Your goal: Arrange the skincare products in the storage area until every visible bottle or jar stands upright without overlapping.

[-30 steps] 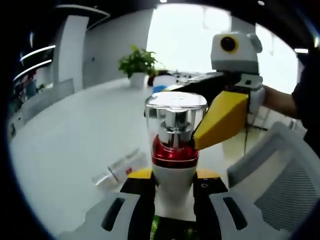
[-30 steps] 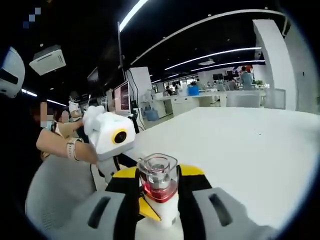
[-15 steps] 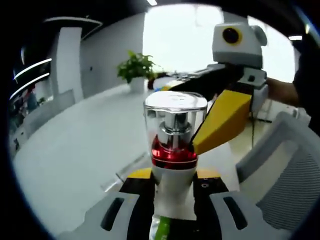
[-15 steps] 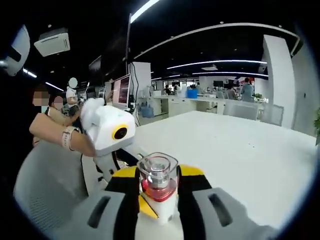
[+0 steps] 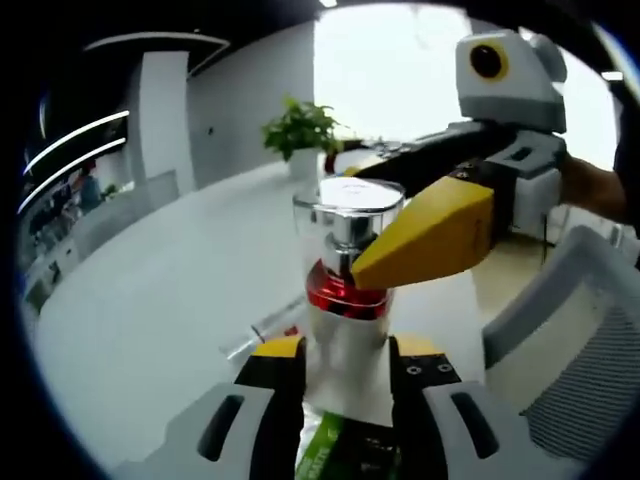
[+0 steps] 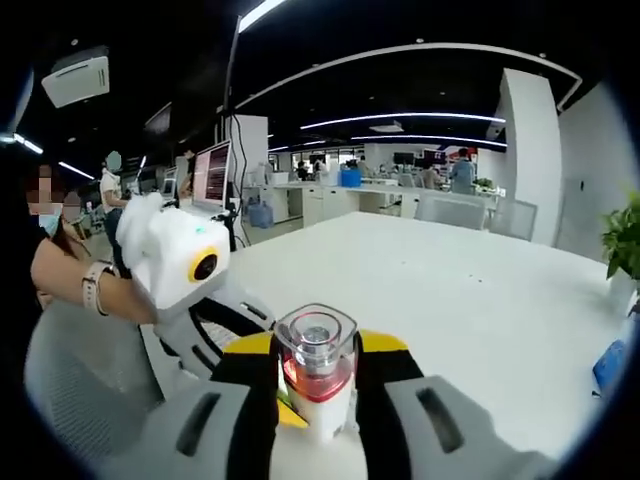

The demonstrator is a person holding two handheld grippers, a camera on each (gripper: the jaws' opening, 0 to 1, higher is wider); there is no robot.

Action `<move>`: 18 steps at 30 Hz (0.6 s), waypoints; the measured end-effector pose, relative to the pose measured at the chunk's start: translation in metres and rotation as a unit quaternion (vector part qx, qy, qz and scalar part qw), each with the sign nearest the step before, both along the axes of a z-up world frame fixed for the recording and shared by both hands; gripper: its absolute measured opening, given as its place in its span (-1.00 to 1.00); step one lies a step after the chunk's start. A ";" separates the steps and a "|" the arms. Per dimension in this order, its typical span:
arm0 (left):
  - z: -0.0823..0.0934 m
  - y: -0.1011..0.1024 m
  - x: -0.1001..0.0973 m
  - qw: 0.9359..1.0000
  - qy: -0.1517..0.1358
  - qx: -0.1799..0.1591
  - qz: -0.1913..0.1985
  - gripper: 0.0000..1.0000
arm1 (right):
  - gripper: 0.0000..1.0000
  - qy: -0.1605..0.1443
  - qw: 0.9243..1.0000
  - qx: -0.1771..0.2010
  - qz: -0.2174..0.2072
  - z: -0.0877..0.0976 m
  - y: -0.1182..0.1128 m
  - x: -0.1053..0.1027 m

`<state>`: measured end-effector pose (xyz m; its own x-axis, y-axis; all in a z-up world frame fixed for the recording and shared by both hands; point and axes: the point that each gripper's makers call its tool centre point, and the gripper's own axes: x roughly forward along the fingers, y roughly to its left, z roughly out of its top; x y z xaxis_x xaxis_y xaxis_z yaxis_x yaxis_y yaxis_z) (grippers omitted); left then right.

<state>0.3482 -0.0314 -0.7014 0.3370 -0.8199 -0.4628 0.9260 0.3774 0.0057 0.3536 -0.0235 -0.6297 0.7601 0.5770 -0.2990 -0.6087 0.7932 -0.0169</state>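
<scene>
White-bodied, with a red collar and clear cap, the bottle (image 5: 345, 300) (image 6: 316, 375) stands upright in the air above the table (image 5: 150, 300) (image 6: 470, 300), grasped by both tongs. The left gripper (image 5: 345, 365) clenches its body low down, a jaw on each side. The right gripper (image 6: 316, 385) grasps it too; in the left gripper view its yellow jaw (image 5: 430, 235) touches the collar from the right. Another clear bottle (image 5: 270, 325) lies on its side on the table beyond. A potted plant (image 5: 305, 130) stands near the far edge.
</scene>
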 end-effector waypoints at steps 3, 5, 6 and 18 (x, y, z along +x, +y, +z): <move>0.004 -0.001 -0.001 1.000 -0.005 -0.006 0.006 -0.40 | -0.45 -0.001 1.000 -0.005 -0.023 0.000 0.001 0.000; 0.006 -0.004 -0.003 1.000 -0.006 -0.011 0.009 -0.40 | -0.44 -0.005 0.999 -0.012 -0.038 -0.001 0.001 0.000; 0.006 -0.005 -0.003 1.000 -0.008 -0.012 0.012 -0.39 | -0.44 -0.005 0.999 -0.013 -0.044 -0.001 0.001 0.001; 0.014 -0.010 0.006 0.994 -0.036 -0.033 0.095 -0.39 | -0.44 -0.017 0.993 -0.027 -0.111 -0.002 0.000 0.003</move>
<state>0.3545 -0.0412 -0.6872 0.5196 -0.7654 -0.3797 0.8356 0.5480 0.0386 0.3566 -0.0236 -0.6316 0.8766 0.3779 -0.2978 -0.4177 0.9050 -0.0809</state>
